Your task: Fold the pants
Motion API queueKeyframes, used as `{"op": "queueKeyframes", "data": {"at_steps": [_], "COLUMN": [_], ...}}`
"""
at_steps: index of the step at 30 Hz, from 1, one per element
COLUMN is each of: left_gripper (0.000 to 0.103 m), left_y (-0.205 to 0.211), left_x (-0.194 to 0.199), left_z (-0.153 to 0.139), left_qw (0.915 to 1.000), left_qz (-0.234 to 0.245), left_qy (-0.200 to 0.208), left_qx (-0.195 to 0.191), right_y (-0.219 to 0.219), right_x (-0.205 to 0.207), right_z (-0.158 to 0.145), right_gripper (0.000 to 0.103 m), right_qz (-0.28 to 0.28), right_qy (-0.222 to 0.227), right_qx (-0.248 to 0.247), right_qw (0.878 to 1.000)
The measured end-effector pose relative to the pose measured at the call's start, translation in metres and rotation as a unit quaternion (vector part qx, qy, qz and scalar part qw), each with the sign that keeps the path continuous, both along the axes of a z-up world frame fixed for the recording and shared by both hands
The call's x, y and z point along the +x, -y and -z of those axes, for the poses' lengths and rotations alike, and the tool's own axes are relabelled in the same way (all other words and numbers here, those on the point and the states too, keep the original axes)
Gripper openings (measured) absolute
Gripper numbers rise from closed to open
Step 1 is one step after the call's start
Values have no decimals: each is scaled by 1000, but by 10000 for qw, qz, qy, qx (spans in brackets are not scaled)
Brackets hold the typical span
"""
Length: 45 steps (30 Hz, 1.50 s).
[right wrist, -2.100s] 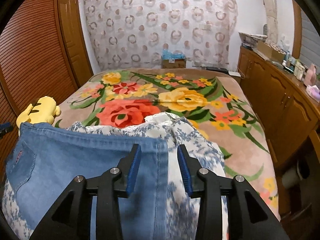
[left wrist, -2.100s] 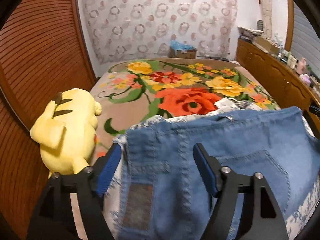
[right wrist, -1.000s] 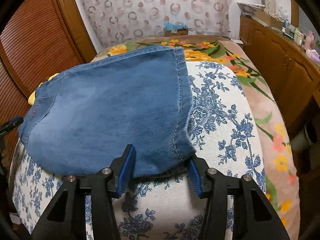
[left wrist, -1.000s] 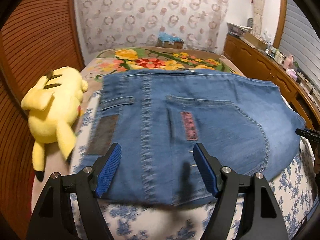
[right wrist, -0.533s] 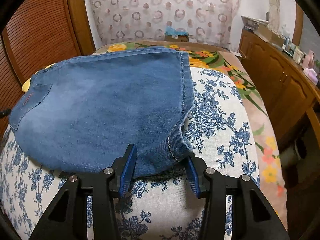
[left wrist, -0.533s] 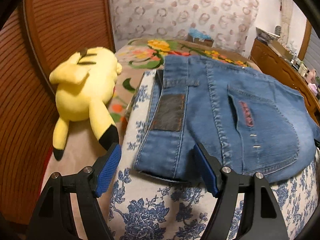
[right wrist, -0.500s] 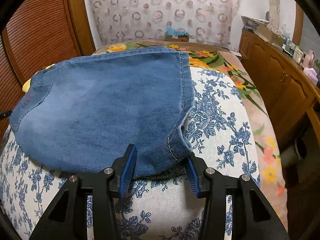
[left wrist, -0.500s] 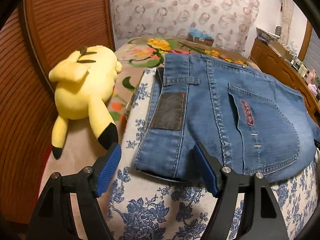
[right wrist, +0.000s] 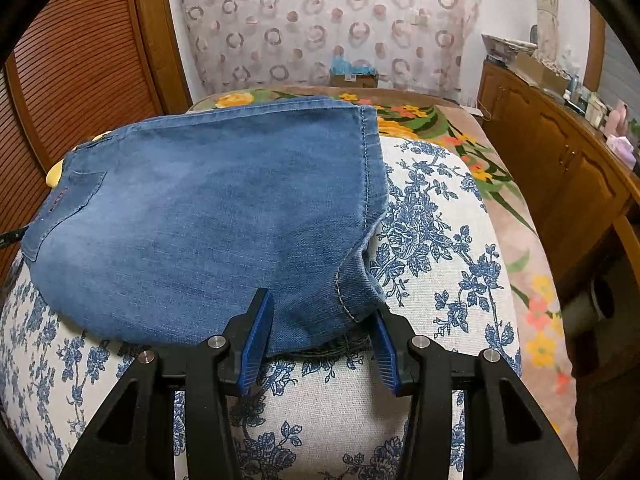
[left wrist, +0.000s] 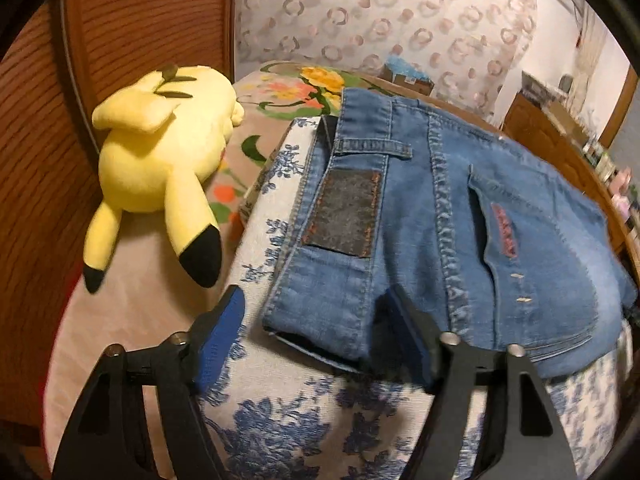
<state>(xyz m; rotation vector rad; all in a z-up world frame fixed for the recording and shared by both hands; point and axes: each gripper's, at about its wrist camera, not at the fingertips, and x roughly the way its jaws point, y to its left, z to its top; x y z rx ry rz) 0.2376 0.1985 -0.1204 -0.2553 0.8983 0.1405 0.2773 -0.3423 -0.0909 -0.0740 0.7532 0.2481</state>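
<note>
Left tool (left wrist: 316, 334): jaws just narrowing, astride jeans (left wrist: 420, 216) waistband corner, not gripping. Right tool (right wrist: 320, 338): half-open around hem. Risk: catching one layer only, fold skews.

**A:** What's in front of my left gripper (left wrist: 316, 332)?

**B:** I see the folded jeans (left wrist: 440, 216) on the blue-flowered cushion (left wrist: 280, 412), waistband end nearest, dark patch (left wrist: 344, 212) facing up.

**A:** And the jaws?

**B:** They've just been closing. The near corner of the denim sits between the blue pads (left wrist: 220, 332), but I can't tell that they press it yet.

**A:** Anything beside it?

**B:** A yellow plush toy (left wrist: 160, 160) lies left on the flowered blanket (left wrist: 300, 84).
</note>
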Motion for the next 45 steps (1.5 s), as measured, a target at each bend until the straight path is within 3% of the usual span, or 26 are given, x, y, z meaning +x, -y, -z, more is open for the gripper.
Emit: {"op": "queueKeyframes", "data": {"at_steps": [7,10,13,15,18,25,32,45], "left_gripper": [27,19,17,17,17,15,15,15], "left_y": [8,12,14,15,18,32,50,79], "left_x": [-4,-6,-10,-13,-17,-21,-28,-87], "left_z": [-4,-10,-19,-27,-38,-76,-102,-100], "left_qw": [9999,9997,9992,9987,9975,9922,9868,9875], "left_qz": [-9,10,3,-2,30,195,445,799], "left_qy": [83,179,348,477,660,1142,1484,1339], "left_qx": [64,193,208,193,240,469,465,244], "right_y": [1,1,1,3,2,18,43,72], "right_x": [0,0,1,1,1,-11,-34,-109], "right_z": [-1,-1,-2,-2,-2,-31,-63,-65], "right_gripper": [49,43,36,20,13,11,11,11], "right_qz": [-3,-12,-43,-125,-215,-205,-73,148], "right_qy": [-2,-3,-66,-165,-226,353,891,1036], "right_qx": [37,80,137,390,519,640,558,511], "right_qw": [10000,10000,9999,9990,9982,9971,9944,9932]}}
